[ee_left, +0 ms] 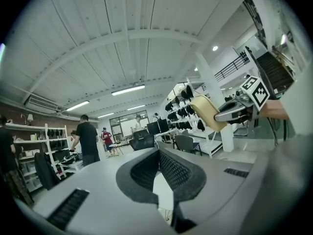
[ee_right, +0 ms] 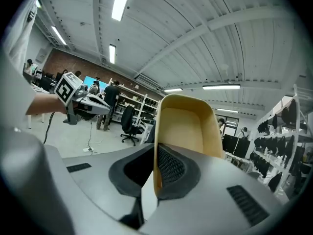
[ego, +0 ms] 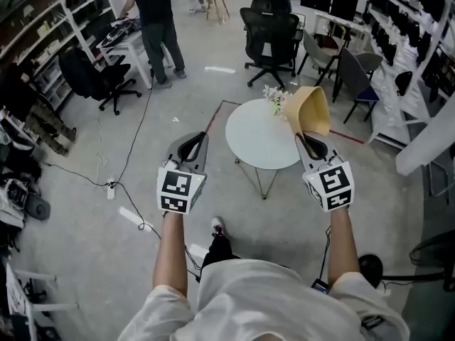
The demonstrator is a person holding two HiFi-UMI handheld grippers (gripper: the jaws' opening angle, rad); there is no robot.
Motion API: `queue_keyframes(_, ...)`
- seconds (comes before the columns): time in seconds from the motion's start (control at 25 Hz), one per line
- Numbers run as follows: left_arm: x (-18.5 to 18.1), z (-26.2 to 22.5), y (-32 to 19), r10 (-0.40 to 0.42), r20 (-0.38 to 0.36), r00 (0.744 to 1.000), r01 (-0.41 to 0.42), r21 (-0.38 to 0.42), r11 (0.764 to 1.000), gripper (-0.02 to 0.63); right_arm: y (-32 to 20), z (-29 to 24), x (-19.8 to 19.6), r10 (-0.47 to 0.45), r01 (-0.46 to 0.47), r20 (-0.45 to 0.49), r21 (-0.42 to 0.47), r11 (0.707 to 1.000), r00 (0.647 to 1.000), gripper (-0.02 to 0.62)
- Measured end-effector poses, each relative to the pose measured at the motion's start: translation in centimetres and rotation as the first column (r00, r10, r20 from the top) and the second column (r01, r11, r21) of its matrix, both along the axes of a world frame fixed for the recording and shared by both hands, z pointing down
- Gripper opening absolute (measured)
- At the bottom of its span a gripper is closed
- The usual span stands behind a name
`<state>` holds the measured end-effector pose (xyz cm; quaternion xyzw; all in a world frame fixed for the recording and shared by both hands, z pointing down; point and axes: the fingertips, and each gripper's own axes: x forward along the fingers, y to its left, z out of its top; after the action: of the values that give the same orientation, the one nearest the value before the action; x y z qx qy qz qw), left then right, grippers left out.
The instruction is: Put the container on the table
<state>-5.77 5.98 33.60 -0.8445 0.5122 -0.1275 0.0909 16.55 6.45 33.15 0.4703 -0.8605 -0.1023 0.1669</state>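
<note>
A tan, scoop-shaped container (ego: 309, 110) hangs over the far right edge of the round white table (ego: 256, 141). My right gripper (ego: 311, 142) is shut on its near wall. In the right gripper view the container (ee_right: 188, 126) rises straight up from between the jaws of the right gripper (ee_right: 156, 153), open side facing the camera. My left gripper (ego: 193, 144) hovers above the floor left of the table, shut, holding nothing. The left gripper view shows the left gripper (ee_left: 159, 155) with its pads together, and the container (ee_left: 208, 112) to the right, held by the right gripper (ee_left: 234, 112).
A small bunch of white flowers (ego: 274, 96) stands on the table's far edge beside the container. Black office chairs (ego: 271, 34) and a grey chair (ego: 352, 73) stand beyond. A person (ego: 158, 20) stands at a desk far left. A cable and power strip (ego: 111, 190) lie on the floor.
</note>
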Motion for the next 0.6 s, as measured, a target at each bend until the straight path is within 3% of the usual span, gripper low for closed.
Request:
queue_keyframes(0.16,-0.4,1.1,-4.8,0.026,-0.033,0.999,-0.026,-0.013,1.0,0.018,-4.8,1.1,-0.7,0.01,-0.01,0.005,-0.005,1.0,1.0,0.02)
queue_keyframes(0.32,-1.0,1.1,-11.7,0.102,-0.039,0.994,-0.103,-0.014,0.995,0.017,-11.3,1.3,-2.3,0.017,-0.017,-0.022,0.001,1.0,1.0,0.02)
queue_keyframes(0.6,-4.7,0.4,-24.6,0.176,0.005,0.984,-0.176,0.016,0.984,0.017,-22.9,0.5,-7.0,0.06,-0.06,-0.021,-0.004,0.998,0.998,0.02)
